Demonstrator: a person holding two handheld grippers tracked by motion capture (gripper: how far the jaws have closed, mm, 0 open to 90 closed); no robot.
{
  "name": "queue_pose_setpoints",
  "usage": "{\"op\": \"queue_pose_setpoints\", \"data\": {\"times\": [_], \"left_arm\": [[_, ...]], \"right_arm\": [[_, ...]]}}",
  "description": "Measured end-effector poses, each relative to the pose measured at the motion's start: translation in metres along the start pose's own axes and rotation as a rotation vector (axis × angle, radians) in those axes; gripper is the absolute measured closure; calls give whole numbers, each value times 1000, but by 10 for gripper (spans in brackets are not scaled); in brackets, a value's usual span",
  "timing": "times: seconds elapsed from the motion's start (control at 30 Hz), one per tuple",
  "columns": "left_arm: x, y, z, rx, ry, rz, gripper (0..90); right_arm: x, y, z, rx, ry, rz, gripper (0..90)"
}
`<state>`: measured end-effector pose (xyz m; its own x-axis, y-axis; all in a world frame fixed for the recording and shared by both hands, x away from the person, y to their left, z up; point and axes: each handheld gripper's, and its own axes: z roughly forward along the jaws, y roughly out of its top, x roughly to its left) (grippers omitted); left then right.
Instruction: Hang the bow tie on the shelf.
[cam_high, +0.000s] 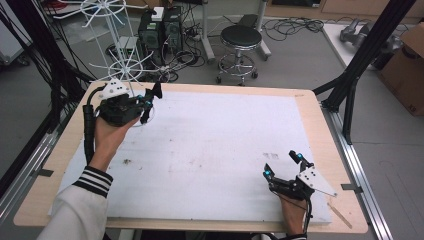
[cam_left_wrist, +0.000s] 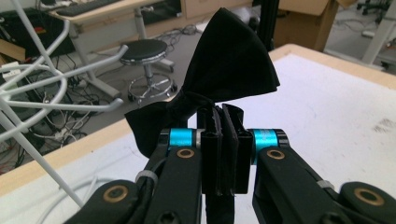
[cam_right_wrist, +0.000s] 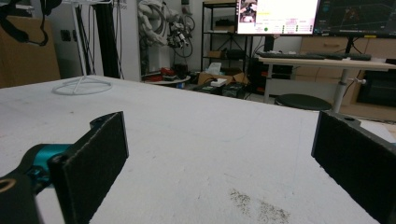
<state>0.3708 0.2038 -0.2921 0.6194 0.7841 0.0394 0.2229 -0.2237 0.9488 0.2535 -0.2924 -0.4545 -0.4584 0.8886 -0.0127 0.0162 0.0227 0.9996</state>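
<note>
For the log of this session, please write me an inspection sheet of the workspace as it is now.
Surface: white mat on a wooden table, with small dark smudges.
Job's things: black bow tie, clamped at its knot; white wire rack at the far left corner of the table.
Clutter: nothing seen on the mat besides the smudges.
Grippers: left gripper shut on the bow tie, beside the rack; right gripper open, holding nothing, at the near right of the mat.
Cables: black cable along the left forearm; loose cables on the floor.
Surroundings: round stool, computer towers, cardboard box, lit monitors.
</note>
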Motion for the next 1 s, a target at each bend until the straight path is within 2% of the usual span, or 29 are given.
{"op": "queue_pose_setpoints", "data": {"times": [0.17, 0.3, 0.47, 0.53, 0.67, 0.87, 1.0], "left_arm": [[6, -2, 7, -1, -8, -12, 859], [6, 1, 12, -2, -15, 0, 859], [8, 8, 16, -17, -4, 25, 859], [11, 10, 18, -40, -1, 19, 859], [19, 13, 19, -56, 3, 9, 859], [25, 16, 20, -76, 1, -1, 859], [28, 16, 23, -72, 3, -1, 859]], "right_arm": [[0, 0, 0, 5, 0, 7, 28], [0, 0, 0, 5, -1, 7, 28], [0, 0, 0, 5, -1, 7, 28], [0, 0, 0, 2, -2, 3, 28], [0, 0, 0, 1, -1, 5, 28], [0, 0, 0, 2, -1, 6, 28], [0, 0, 0, 1, -2, 5, 28]]}}
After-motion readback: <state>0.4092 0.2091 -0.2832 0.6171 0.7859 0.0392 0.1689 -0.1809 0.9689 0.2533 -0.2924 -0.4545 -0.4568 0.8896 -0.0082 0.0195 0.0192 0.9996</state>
